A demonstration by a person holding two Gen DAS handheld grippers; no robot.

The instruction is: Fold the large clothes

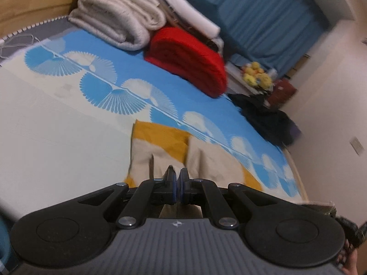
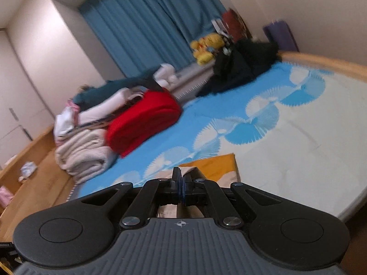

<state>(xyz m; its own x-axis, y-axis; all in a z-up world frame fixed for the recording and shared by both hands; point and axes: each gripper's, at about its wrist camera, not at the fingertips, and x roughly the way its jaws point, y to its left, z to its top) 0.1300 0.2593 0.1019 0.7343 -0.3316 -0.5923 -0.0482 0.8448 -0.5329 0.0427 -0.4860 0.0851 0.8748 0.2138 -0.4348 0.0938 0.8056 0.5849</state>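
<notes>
My left gripper (image 1: pixel 177 171) has its jaws pinched nearly together on the near edge of the beige and mustard-yellow cloth garment (image 1: pixel 160 146), and my right gripper (image 2: pixel 181 171) is clamped tight on the same garment (image 2: pixel 215 165) — its beige fabric bunches up right at the fingertips. Both point down at a slant over the bed. The garment's far end lies flat on the bed's white sheet with the blue fan pattern (image 1: pixel 68 114), its yellow band furthest from me, straddling the line where the white part meets the blue. Well beyond it, at the far side of the bed, sit a folded red blanket (image 1: pixel 190 57) and, touching it, a stack of folded cream blankets (image 1: pixel 119 18) — more folded laundry is piled behind them. A heap of dark clothes (image 2: pixel 238 68) lies at the bed's other corner, near some yellow plush toys (image 2: pixel 206 45) and the teal pleated curtain (image 2: pixel 146 23). The frames are a little blurred.
</notes>
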